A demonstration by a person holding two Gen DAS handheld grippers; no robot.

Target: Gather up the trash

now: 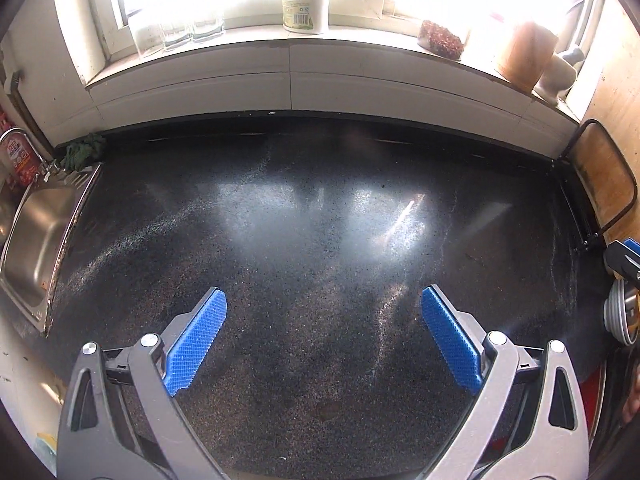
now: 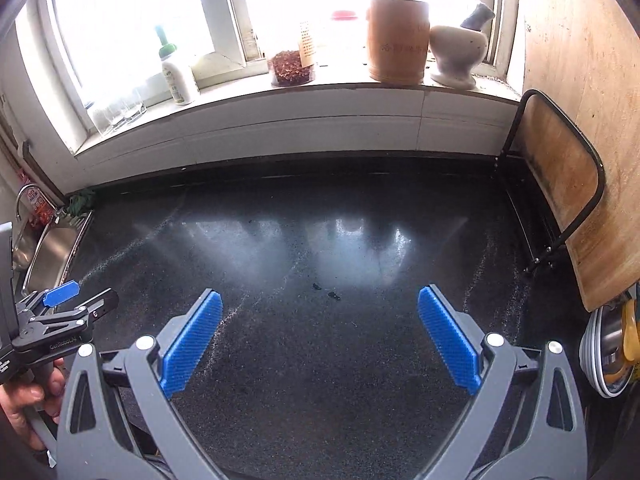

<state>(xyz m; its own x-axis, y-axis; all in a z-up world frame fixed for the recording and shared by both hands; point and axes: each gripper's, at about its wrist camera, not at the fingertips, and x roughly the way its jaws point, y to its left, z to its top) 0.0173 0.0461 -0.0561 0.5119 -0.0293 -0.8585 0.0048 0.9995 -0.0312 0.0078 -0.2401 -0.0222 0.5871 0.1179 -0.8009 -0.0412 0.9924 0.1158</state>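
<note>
While both grippers hover over the dark speckled counter (image 1: 320, 240), nothing gripped: left gripper (image 1: 324, 300) with jaws spread wide and empty, right gripper (image 2: 320, 304) likewise wide apart and empty. Only trash in sight: two small dark crumbs (image 2: 325, 290) on the counter at 12 o'clock from the right gripper, just past its blue pads (image 2: 192, 344), touching neither. Readable writing scarce: "GenRobot.AI" on the left gripper's body at 9 o'clock in the right wrist view, held by a hand (image 2: 28, 404); faint vertical characters on the wooden utensil crock (image 2: 398, 40), not legible; barcode on the white bottle (image 1: 304, 4), label text washed out by window glare. Counter edges: steel sink (image 1: 36, 240) at 9 o'clock, white sill wall (image 1: 288, 84) at 12, cutting board in a black wire rack (image 2: 560, 184) at 2 to 3, stacked plates (image 2: 604, 352) at 4. Broad bare stretch of counter ahead of both grippers. On the sill: glasses (image 2: 120, 112), jar of red flakes (image 2: 290, 68), mortar with pestle (image 2: 458, 54).
</note>
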